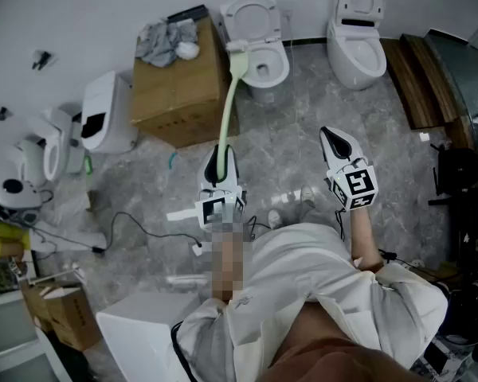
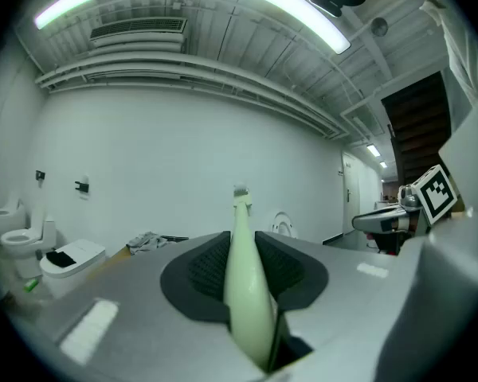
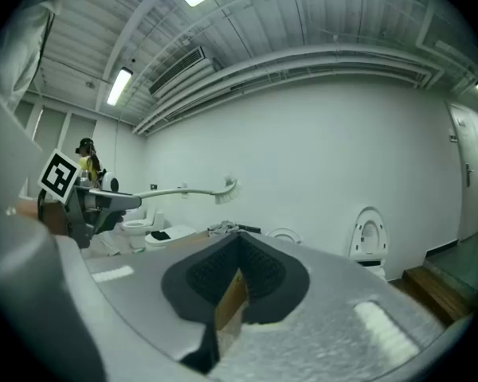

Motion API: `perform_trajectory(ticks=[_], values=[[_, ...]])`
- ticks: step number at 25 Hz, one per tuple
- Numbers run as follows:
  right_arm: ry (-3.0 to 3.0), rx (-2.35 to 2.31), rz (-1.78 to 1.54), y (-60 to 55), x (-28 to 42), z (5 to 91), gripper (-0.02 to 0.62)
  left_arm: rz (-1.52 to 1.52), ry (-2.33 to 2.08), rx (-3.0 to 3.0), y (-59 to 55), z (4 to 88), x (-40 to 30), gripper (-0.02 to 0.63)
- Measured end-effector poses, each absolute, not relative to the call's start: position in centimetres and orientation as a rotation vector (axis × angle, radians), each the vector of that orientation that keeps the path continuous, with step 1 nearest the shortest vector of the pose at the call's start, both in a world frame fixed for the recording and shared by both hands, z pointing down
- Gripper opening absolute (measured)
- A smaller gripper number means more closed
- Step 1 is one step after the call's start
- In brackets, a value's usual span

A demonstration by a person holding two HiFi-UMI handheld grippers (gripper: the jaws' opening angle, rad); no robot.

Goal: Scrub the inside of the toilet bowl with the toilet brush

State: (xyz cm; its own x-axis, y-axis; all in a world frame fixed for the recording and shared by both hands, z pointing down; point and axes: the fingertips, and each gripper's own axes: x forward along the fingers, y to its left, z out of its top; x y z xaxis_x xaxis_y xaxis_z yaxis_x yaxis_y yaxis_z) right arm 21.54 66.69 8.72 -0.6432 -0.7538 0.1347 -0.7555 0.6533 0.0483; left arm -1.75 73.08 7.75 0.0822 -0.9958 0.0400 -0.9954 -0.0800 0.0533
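Pale-green toilet brush (image 1: 227, 110) clamped in the left gripper (image 1: 219, 156), its head at the left rim of the open toilet (image 1: 284, 64).
Right gripper (image 1: 334, 140) hangs well apart over the floor, jaws nearly together on nothing; the brown sliver between them is perhaps the cardboard box (image 1: 179, 86).

Pale green toilet brush (image 1: 227, 114), head seemingly at the rim of the open white toilet bowl (image 1: 282, 60)
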Motion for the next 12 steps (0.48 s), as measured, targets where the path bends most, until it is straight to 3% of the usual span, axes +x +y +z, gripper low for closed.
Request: perform_trajectory(ticks=[12], values=[[-2.74, 1.295, -0.036, 67.4, 18.9, 7.9, 0.002, 0.035, -1.932, 2.4, 72.2, 8.0, -0.6, 0.115]])
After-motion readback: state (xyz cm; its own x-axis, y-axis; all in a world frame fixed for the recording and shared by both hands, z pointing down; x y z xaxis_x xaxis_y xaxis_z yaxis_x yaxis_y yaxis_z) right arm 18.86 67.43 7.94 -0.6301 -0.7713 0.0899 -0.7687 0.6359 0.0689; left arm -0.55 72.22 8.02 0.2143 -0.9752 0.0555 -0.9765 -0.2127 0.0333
